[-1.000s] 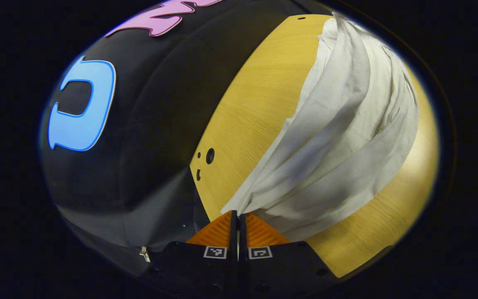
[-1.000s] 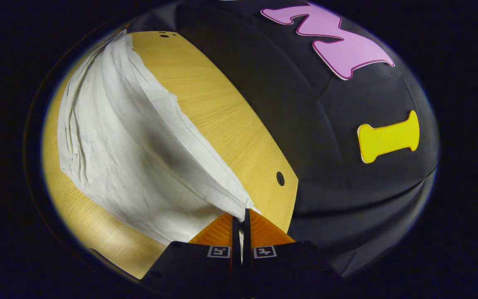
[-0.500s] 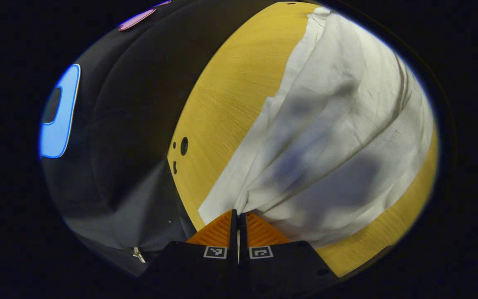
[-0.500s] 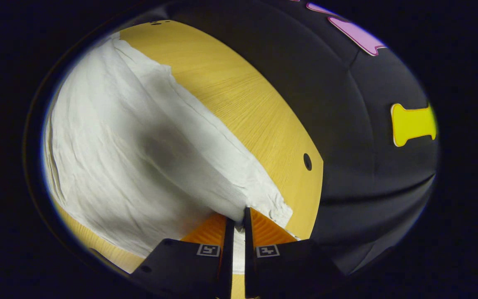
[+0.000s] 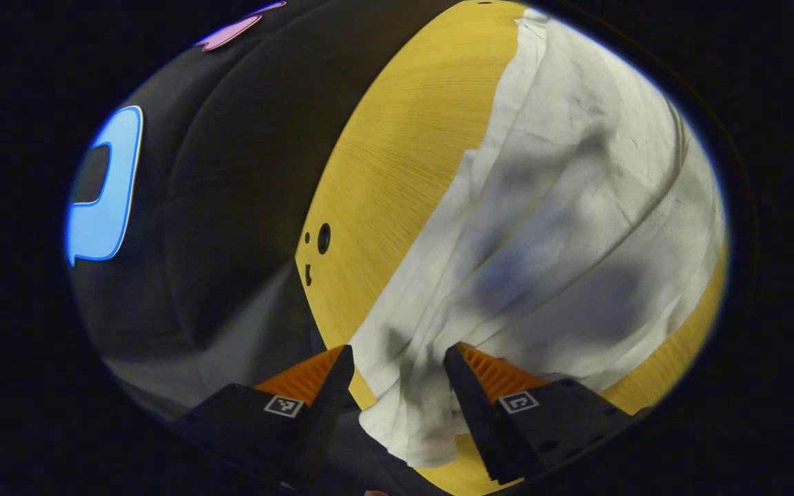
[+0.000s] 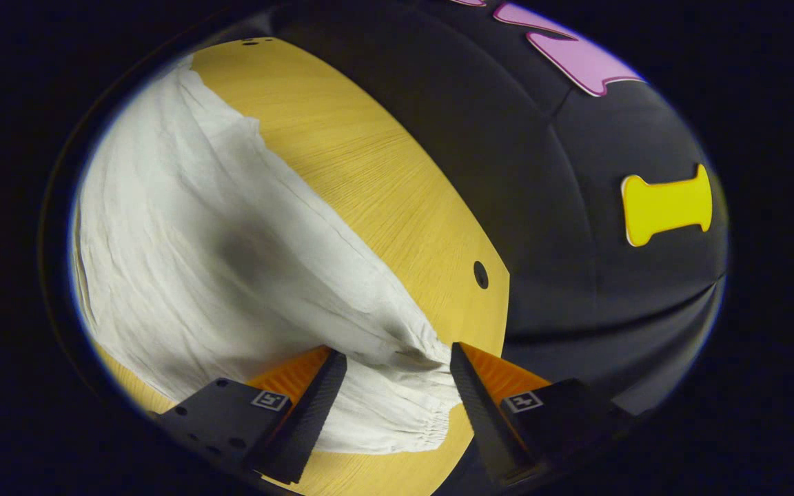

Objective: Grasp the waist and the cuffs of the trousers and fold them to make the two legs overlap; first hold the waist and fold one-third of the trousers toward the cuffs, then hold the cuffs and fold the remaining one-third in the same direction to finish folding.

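Crumpled white woven-cloth trousers (image 5: 562, 207) lying on the yellow wood-grain table (image 5: 397, 151), gathered hem between the spread fingers of the left gripper (image 5: 397, 362), right gripper (image 6: 397, 362) likewise spread over an elasticated edge

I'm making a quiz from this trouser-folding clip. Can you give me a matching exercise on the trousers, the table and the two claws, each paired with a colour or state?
Column one:
1. trousers
2. table
3. left claw
4. right claw

Column two:
A. yellow wood with small dark holes
B. open, a gathered elastic hem lying between its fingers
C. white, wrinkled, spread flat
D. open, a bunched cloth edge hanging between its fingers

Pairs: 1-C, 2-A, 3-D, 4-B
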Motion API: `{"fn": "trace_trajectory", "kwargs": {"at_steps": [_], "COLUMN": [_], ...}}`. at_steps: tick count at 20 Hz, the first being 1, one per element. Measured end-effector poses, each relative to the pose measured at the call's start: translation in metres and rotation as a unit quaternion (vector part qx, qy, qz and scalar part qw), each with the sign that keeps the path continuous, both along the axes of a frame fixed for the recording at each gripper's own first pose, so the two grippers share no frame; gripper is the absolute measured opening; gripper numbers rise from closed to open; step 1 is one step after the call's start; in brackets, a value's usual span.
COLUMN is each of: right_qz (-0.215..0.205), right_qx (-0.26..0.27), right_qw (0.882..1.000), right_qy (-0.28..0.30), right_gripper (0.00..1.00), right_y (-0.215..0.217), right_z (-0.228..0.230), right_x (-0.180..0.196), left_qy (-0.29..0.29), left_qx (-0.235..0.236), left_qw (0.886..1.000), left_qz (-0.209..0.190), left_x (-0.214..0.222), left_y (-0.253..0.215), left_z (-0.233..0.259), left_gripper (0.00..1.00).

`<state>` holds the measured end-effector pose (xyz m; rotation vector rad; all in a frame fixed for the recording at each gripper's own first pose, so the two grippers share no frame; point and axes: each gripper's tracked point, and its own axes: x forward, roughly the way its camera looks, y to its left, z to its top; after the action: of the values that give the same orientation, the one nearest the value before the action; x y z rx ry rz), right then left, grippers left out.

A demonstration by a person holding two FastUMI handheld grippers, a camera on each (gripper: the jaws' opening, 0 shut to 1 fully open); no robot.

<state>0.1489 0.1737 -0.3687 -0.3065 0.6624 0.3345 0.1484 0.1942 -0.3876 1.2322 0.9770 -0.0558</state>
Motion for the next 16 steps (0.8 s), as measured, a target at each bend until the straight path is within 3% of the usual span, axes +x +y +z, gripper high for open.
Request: {"fn": "trace_trajectory", "kwargs": {"at_steps": [4, 7, 11, 16], "right_qz": [-0.054, -0.102, -0.192, -0.258], "right_qx": [0.042, 0.109, 0.214, 0.291], "right_qw": [0.998, 0.989, 0.956, 0.92], "right_qy": [-0.018, 0.02, 0.046, 0.048], "right_gripper": [0.97, 0.97, 0.97, 0.97], "right_y": [-0.032, -0.052, -0.086, -0.111], "right_z": [0.027, 0.034, 0.049, 0.064], "right_x": [-0.005, -0.022, -0.039, -0.056], "left_qy": [-0.042, -0.076, -0.147, -0.217], "left_qx": [-0.017, -0.041, -0.067, -0.139], "left_qw": [0.999, 0.996, 0.987, 0.963], "left_qz": [-0.002, 0.009, 0.01, 0.083], "left_x": [-0.005, -0.015, -0.023, -0.041], "left_y": [0.001, 0.005, 0.011, 0.023], "left_z": [0.032, 0.06, 0.117, 0.156], "left_gripper": [0.95, 0.95, 0.94, 0.94]}}
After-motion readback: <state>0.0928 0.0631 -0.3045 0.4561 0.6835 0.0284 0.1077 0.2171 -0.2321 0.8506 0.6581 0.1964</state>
